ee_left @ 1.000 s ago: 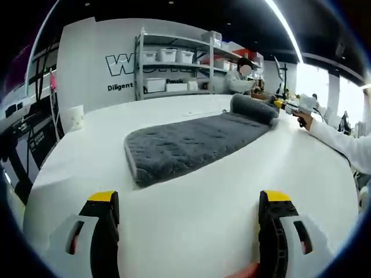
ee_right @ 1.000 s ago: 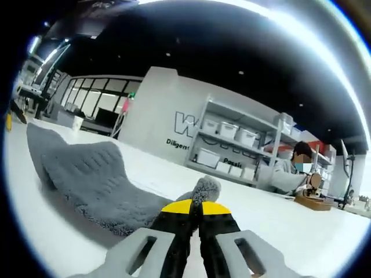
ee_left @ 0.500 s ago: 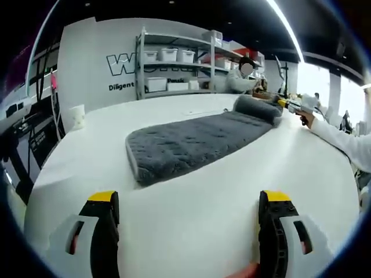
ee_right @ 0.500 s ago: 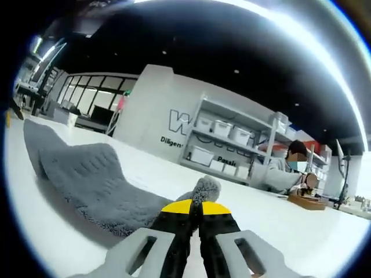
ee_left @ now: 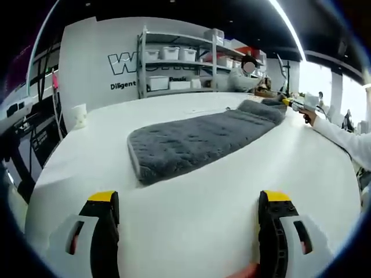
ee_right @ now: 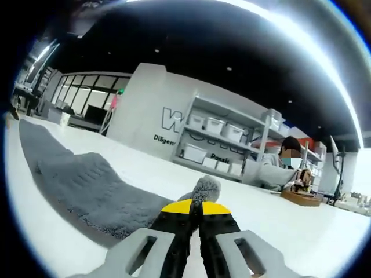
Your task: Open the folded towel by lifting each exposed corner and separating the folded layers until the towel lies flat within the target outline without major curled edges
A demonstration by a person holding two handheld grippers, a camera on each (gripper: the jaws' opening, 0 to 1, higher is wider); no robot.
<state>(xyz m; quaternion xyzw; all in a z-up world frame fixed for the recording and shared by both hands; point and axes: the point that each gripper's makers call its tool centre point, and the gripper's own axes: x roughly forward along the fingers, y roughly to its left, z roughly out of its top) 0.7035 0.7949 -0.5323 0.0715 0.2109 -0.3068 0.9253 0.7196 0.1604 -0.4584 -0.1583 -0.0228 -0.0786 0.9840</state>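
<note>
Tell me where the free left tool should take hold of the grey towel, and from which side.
Probably the near corner of the grey towel, approached from the left tool side, low along the white table. That end is thick and layered, with an edge to slide under. The right tool is shut on the far corner.

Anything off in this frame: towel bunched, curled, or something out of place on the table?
Nothing is damaged or spilled. The grey towel lies mostly flat on the white table; its far corner is pinched in the right gripper, so that end is raised and crumpled. The left gripper is open, apart from the towel.
</note>
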